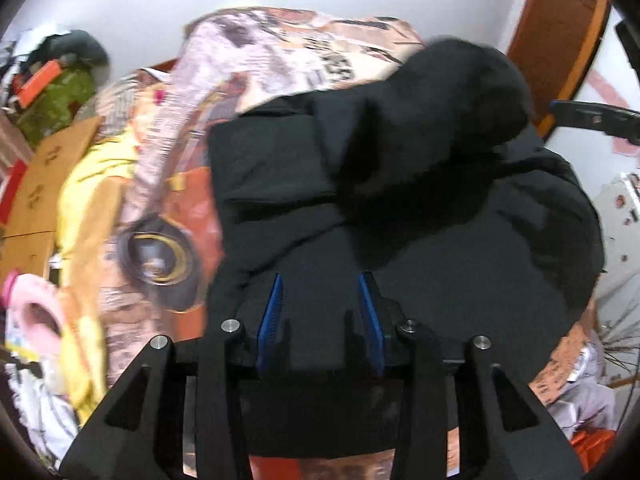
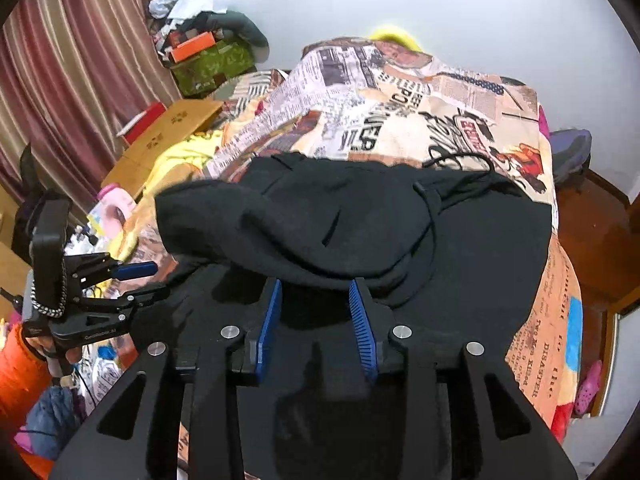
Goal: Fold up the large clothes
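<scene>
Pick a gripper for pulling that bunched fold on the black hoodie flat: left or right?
Right, probably. The right gripper hangs open directly at the edge of the bunched fold on the black hoodie. The left gripper sits off the hoodie's side, also open and empty.

Newsprint bedspread [image 2: 400,112], cardboard box [image 2: 168,136], striped curtain [image 2: 80,60]

Black claw [image 2: 316,292], blue ribbed pads [image 2: 268,320], orange sleeve [image 2: 18,368].

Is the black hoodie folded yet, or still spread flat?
Partly folded: the hoodie has one bunched layer lying loosely over its flat body on the bed.
</scene>
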